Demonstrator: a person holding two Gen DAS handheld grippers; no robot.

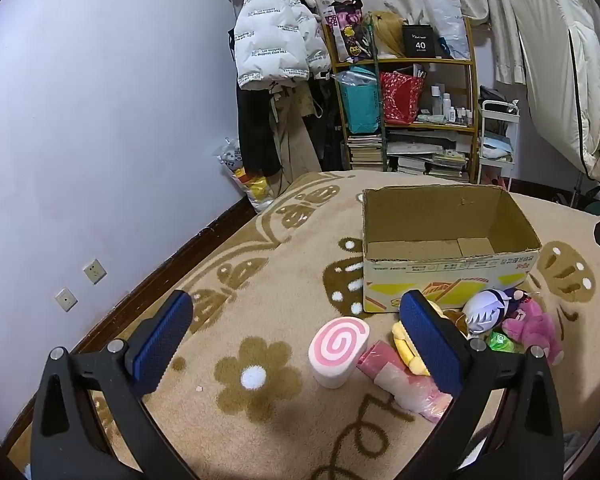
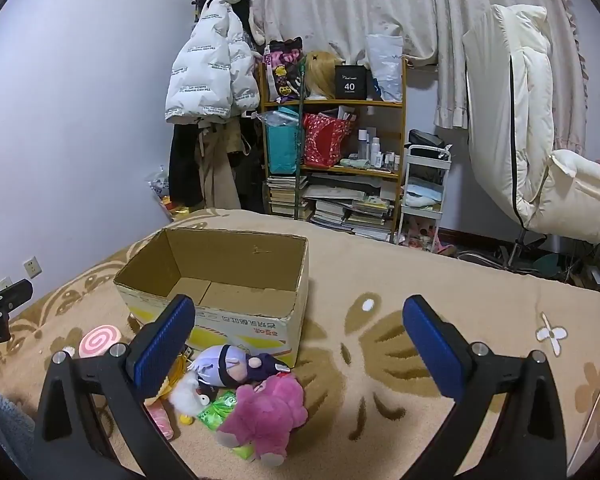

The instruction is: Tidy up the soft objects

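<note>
1. The left gripper (image 1: pixel 296 344) hovers with its jaws spread wide and nothing between the pads; its right finger (image 1: pixel 430 344) covers part of a yellow plush (image 1: pixel 406 350), so that toy's shape cannot be made out.
2. The right gripper (image 2: pixel 298 346) likewise stands wide apart and empty; its left finger (image 2: pixel 162 350) hides part of the toy pile and of a yellow cord-like thing behind it.
3. The soft toys lie on the blanket just in front of the cardboard box (image 2: pixel 220 276): a pink swirl cushion (image 1: pixel 338 350), a pink-and-white roll (image 1: pixel 404 386), a purple-haired doll (image 2: pixel 230 368), a white plush (image 2: pixel 188 396), a magenta plush (image 2: pixel 266 416) and a green packet (image 2: pixel 218 410) half buried under the magenta one.
4. The box is open and nothing shows inside it; its print is too small to read.
5. A grey sleeve (image 2: pixel 0 420) is cut off at the lower left edge of the right wrist view.
6. The surface is a beige blanket (image 1: pixel 260 280) with brown flower and butterfly shapes.
7. Behind it stand a lilac wall (image 1: pixel 100 100), a wooden shelf (image 2: pixel 332 104) crowded with bags, bottles and books, a hanging white puffer jacket (image 2: pixel 208 76), pale curtains (image 2: pixel 360 0) and a cream chair (image 2: pixel 520 140).
</note>
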